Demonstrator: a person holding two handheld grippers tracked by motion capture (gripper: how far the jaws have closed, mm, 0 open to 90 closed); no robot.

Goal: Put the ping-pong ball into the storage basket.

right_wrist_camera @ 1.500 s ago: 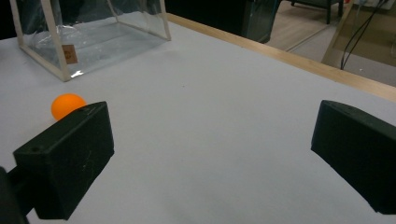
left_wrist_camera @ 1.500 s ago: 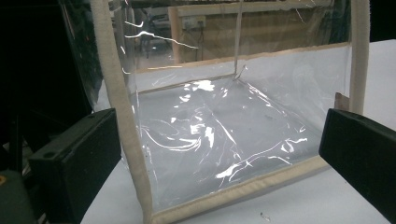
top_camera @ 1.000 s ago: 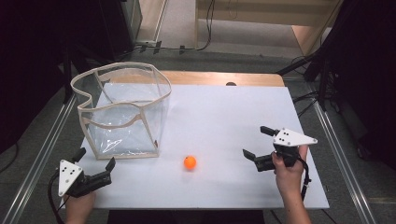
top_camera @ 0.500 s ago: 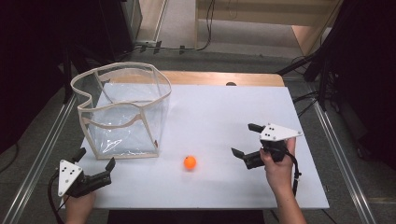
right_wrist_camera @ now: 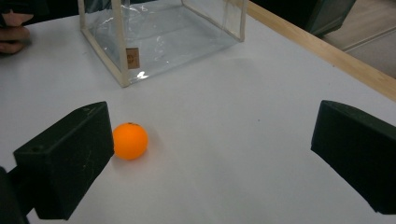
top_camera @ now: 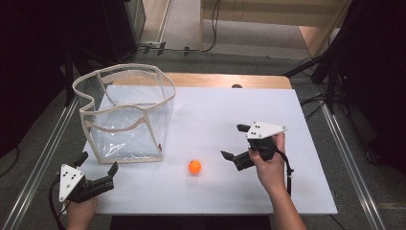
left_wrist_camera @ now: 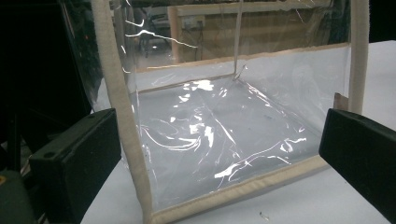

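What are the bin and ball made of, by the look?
Bin: likely clear soft plastic film, glossy; it wrinkles and throws glare, with beige fabric-like edging. Ball: orange, smooth, matte, probably hard plastic like a ping-pong ball, though that is not certain.

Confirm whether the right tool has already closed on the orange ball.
No, the right tool stands wide open, and the orange ball lies free on the table beside its left jaw.
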